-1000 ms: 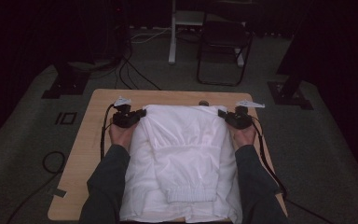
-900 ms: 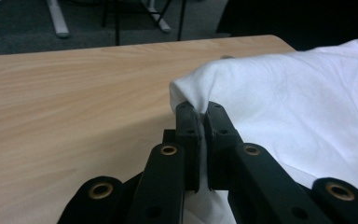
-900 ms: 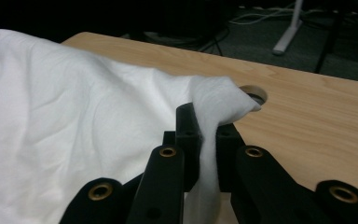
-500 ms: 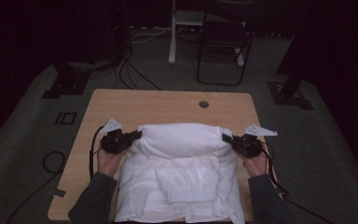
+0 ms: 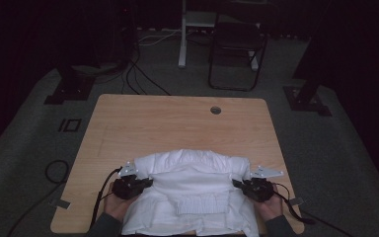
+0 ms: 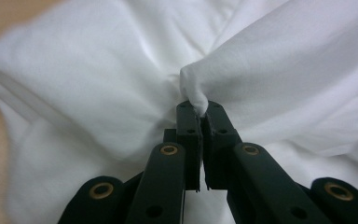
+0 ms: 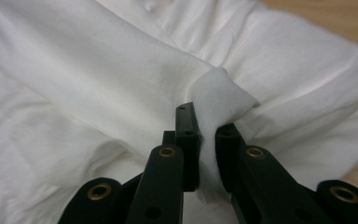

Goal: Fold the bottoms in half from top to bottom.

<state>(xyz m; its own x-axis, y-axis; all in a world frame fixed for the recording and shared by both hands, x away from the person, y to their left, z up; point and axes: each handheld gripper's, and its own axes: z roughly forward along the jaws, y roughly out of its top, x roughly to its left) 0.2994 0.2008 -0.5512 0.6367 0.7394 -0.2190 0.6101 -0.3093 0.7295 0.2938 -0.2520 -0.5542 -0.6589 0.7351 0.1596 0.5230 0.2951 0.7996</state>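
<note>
- Dark studio floor all round, cables trailing, a folding chair (image 5: 237,49) at the back, and up front a pale wooden table (image 5: 177,118) with most of its far half bare.
- On the near half lies the white garment (image 5: 190,190), spread wide, with its ribbed collar (image 5: 197,203) facing up near the person's edge.
- Left gripper (image 5: 145,181) sits at the garment's left side, jaws pressed together on a pinch of fabric; in the left gripper view, a small nub of cloth pokes up between the tips of the left gripper (image 6: 199,109).
- Right gripper (image 5: 237,183) mirrors it on the right side, and its own view shows the right gripper (image 7: 207,130) clamped on a thicker fold of the same cloth.
- Here's the relation that counts: the doubled-over far edge runs crosswise, left to right, and both grippers hold it at opposite ends, level with each other, neither hand nearer than the other.
- The fold's rounded crease lies beyond the jaws, towards the far side; the flat lower layer lies beneath and behind them, towards the person.
- My read: the fold is nearly laid, so the next thing wanted is an even set-down onto the layer below, both ends together, or the edge goes askew.
</note>
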